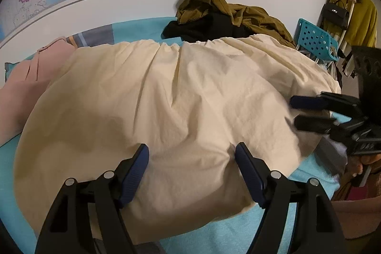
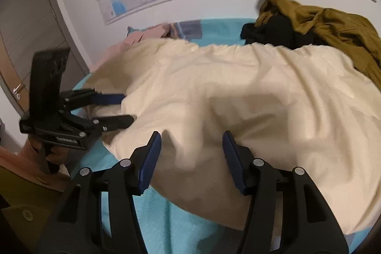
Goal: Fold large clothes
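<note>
1. Cream garment (image 1: 166,92): lies spread and rumpled on the bed's turquoise sheet (image 1: 9,163), covering most of it.
2. Left gripper (image 1: 191,158): jaws apart, hovering over the garment's near edge; no cloth clamped.
3. Right gripper (image 2: 191,146): jaws apart, over the same near edge; nothing gripped.
4. Olive jacket (image 1: 250,16) and black garment (image 1: 204,27): heaped beyond the cream garment's far edge.
5. Pink garment (image 1: 21,92): at the cream garment's left side.
</note>
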The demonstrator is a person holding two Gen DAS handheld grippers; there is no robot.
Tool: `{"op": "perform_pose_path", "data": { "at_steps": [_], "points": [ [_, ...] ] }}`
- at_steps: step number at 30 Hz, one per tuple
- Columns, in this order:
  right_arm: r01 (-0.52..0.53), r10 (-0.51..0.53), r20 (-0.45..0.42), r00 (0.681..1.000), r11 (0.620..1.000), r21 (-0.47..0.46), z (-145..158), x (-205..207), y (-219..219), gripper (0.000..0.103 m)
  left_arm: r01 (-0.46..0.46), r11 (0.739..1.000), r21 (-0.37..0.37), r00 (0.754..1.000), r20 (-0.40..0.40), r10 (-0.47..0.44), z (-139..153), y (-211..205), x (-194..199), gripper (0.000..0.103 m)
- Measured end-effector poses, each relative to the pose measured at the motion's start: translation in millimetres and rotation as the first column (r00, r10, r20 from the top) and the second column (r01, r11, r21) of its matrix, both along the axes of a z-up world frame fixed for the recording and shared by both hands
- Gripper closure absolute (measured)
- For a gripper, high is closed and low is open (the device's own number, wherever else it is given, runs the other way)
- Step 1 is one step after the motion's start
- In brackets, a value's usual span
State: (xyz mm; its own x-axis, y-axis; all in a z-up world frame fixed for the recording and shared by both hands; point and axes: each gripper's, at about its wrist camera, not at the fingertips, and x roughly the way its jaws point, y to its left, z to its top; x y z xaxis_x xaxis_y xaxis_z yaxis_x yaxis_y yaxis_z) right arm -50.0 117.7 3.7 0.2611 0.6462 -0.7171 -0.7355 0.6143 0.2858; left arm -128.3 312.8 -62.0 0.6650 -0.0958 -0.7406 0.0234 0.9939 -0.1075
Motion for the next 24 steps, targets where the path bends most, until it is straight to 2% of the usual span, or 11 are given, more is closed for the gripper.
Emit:
{"op": "perform_pose_path", "data": {
  "at_steps": [3,5,8,10,12,15,18,21,24],
  "points": [
    [0.056,-0.057,0.007,0.998,0.998,0.041,13.6,7.0,-17.2,0.050,-0.005,1.000,-0.012,1.000,0.001,0.005,-1.9,2.0,-0.2,0.030],
    [0.126,-0.127,0.035,0.991,0.992,0.032,18.2,14.6,-33.9,0.050,-0.006,1.000,-0.012,1.000,0.002,0.006,-2.9,2.1,-0.4,0.030],
    [0.218,-0.217,-0.015,0.976,0.975,0.037,8.2,31.0,-57.2,0.051,-0.004,1.000,-0.010,1.000,0.009,0.004,-3.8,1.7,-2.5,0.030],
    [0.270,-0.270,-0.048,0.962,0.963,0.011,-8.2,43.3,-72.1,0.070,-0.008,1.000,-0.025,1.000,0.010,0.008,-4.1,3.9,-2.5,0.028],
    [0.297,-0.292,-0.098,0.951,0.954,0.043,-14.2,48.5,-84.0,0.073,-0.018,0.999,-0.043,1.000,0.010,0.018,-2.4,8.0,-4.1,0.028],
    [0.308,-0.302,-0.077,0.950,0.947,0.090,1.9,41.0,-98.7,0.059,-0.024,0.999,-0.040,0.999,0.033,0.025,3.4,10.5,-13.2,0.028],
    [0.334,-0.333,-0.030,0.943,0.935,0.118,20.7,27.7,-122.4,0.056,-0.027,0.999,-0.042,0.999,0.045,0.029,6.3,15.3,-23.2,0.028],
    [0.423,-0.426,-0.012,0.905,0.896,0.134,28.9,21.2,-155.6,0.053,-0.028,0.996,-0.083,0.999,0.042,0.032,4.3,23.1,-26.5,0.028],
    [0.523,-0.523,-0.035,0.852,0.845,0.108,17.4,23.0,-186.7,0.053,-0.030,0.993,-0.110,0.999,0.033,0.034,-0.1,26.4,-24.0,0.027]
  ]
}}
